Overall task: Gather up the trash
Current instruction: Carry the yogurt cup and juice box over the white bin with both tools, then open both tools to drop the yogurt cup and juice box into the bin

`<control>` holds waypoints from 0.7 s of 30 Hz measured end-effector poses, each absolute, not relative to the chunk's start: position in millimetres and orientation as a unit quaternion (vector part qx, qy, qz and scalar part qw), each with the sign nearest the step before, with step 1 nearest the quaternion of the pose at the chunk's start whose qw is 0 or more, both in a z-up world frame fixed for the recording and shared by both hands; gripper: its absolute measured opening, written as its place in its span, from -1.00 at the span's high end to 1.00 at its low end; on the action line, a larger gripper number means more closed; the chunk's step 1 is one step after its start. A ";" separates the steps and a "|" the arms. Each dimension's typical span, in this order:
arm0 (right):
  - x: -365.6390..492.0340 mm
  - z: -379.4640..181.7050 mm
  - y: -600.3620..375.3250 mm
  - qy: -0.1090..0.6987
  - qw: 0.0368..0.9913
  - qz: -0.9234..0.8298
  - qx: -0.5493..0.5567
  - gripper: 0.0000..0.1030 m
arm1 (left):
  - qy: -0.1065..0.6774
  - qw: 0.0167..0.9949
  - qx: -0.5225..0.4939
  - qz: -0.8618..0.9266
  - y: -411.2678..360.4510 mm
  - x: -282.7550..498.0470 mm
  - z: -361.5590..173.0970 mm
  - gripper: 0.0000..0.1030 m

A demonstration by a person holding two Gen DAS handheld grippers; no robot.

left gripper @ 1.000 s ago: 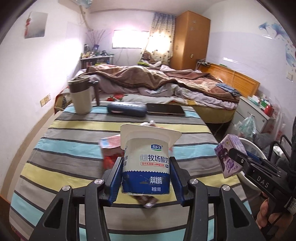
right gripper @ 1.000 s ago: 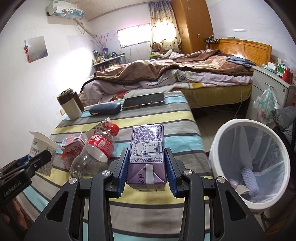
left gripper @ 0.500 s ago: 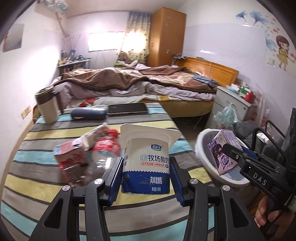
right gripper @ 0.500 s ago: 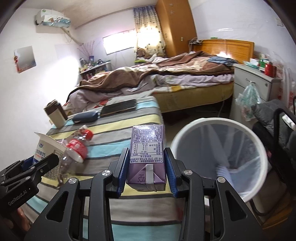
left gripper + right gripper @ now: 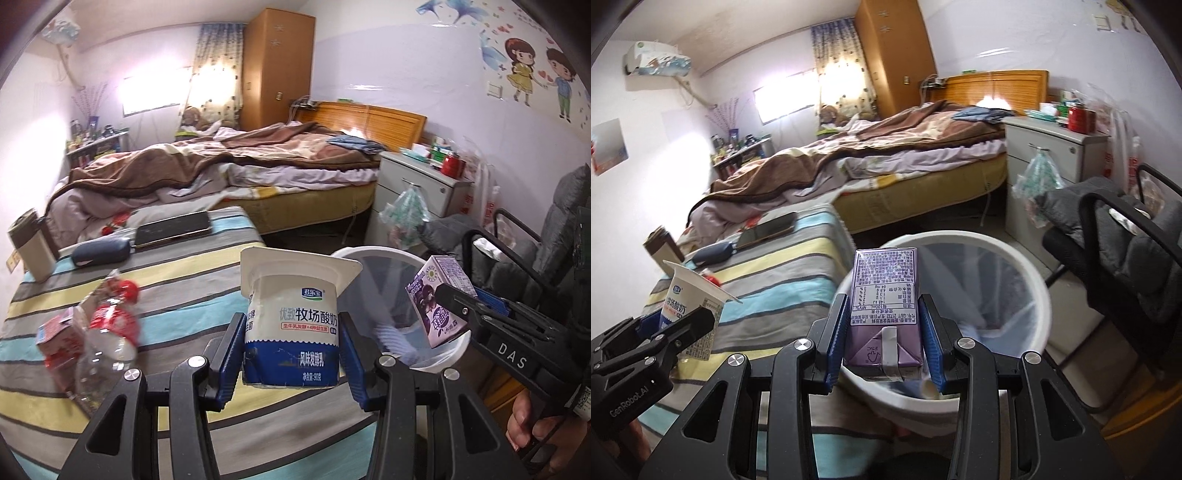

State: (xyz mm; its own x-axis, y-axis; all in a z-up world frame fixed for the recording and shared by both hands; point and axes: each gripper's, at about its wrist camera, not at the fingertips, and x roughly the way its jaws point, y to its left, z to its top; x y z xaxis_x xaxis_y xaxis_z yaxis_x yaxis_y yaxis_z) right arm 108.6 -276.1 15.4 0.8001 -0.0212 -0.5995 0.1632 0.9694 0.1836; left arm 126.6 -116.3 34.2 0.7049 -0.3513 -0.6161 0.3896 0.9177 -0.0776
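**Both hands loaded, heading for the bin**

Bedroom, unmade bed [image 5: 229, 173] behind, striped desk [image 5: 192, 266] in front, white bin [image 5: 1039, 295] just beside the desk's edge. Left gripper [image 5: 291, 354] had its jaws pinching a yogurt cup [image 5: 291, 325], upright, above the desk edge, not yet over the bin. Right gripper [image 5: 882, 343] had its jaws clamped on a purple carton [image 5: 884, 295], over the bin's near rim. Bottle [image 5: 107, 332] and red carton [image 5: 59, 336] lay on the desk, not collected.

Risks, as I judged them: carton sat at the near rim, so letting go there could bounce it off onto the floor. Cup's wide lip could catch the rim. The two grippers were near each other at one opening, so a clash was possible. Liner looked loose; a drop could drag it inward.
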 end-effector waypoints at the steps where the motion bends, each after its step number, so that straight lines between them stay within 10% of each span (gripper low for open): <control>1: 107.9 15.1 -279.1 0.312 0.942 -0.053 0.114 0.23 | 0.328 0.921 0.031 -0.206 -123.3 128.0 34.1 0.06; 21: 115.7 -0.6 -325.5 0.346 0.927 -0.091 0.116 0.23 | 0.363 0.891 0.056 -0.266 -203.6 161.0 7.6 0.05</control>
State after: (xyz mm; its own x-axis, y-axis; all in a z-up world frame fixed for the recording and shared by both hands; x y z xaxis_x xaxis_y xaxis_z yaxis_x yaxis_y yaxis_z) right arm 115.7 -325.5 -0.6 0.7439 -0.0886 -0.6624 0.2495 0.9563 0.1522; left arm 161.0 -203.6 7.6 0.5946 -0.4337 -0.6771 0.5149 0.8521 -0.0936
